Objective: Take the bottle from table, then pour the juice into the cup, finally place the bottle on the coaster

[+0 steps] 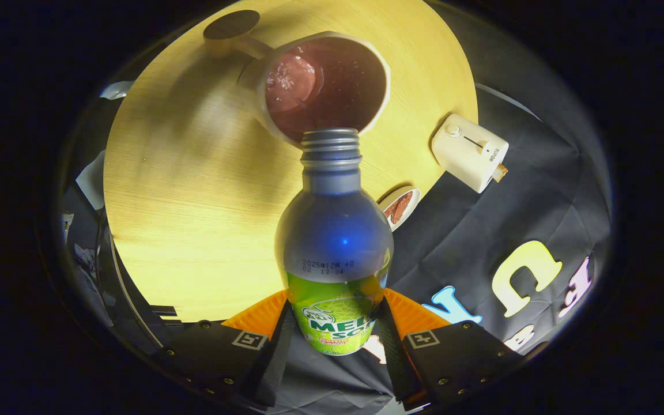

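The bottle (335, 242) sits clamped between the two fingers of the gripper (335, 334), which press on its labelled lower body from either side; the fingers are closed only as far as the bottle's width allows, a firm hold low on the body that leaves the neck free. From that hold the bottle runs forward to its uncapped, threaded mouth, which lies right at the near rim of the cup (325, 83). The whole view is tipped, so the bottle appears tilted over for pouring, the mouth aimed into the cup so that juice lands inside rather than on the table (193, 190). The cup already holds reddish liquid with some foam on it, so the pour looks under way or close to done, though no stream can be made out at the mouth.

Beyond the cup, the dark round coaster (231, 24) lies on the table just behind it, near enough that setting the bottle down should be a short move once it is righted. Off to one side a small dish (401, 206) rests at the table's edge, and a white boxy appliance (470, 151) stands a little farther along.
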Demonstrator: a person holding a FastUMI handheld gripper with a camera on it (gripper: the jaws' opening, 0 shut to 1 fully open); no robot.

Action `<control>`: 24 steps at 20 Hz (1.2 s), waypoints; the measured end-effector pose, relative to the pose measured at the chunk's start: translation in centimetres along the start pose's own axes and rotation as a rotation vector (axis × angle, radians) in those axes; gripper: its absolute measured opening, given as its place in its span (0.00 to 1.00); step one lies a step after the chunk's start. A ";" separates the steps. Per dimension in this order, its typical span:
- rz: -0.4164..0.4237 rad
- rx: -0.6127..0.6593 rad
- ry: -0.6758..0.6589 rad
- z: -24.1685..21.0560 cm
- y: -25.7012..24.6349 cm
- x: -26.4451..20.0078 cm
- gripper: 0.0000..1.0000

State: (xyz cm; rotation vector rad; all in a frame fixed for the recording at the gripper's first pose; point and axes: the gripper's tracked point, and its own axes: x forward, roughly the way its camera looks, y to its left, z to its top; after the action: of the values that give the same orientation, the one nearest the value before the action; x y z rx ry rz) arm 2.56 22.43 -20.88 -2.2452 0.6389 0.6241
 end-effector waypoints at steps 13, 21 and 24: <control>-0.004 0.016 -0.038 0.0 0.1 0.5 0.73; 0.039 0.229 -0.152 0.9 2.6 1.3 0.73; 0.063 0.322 -0.202 1.5 3.6 1.4 0.73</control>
State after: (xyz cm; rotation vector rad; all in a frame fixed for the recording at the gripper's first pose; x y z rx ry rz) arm 1.08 20.95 -24.43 -1.8440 0.6589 0.7139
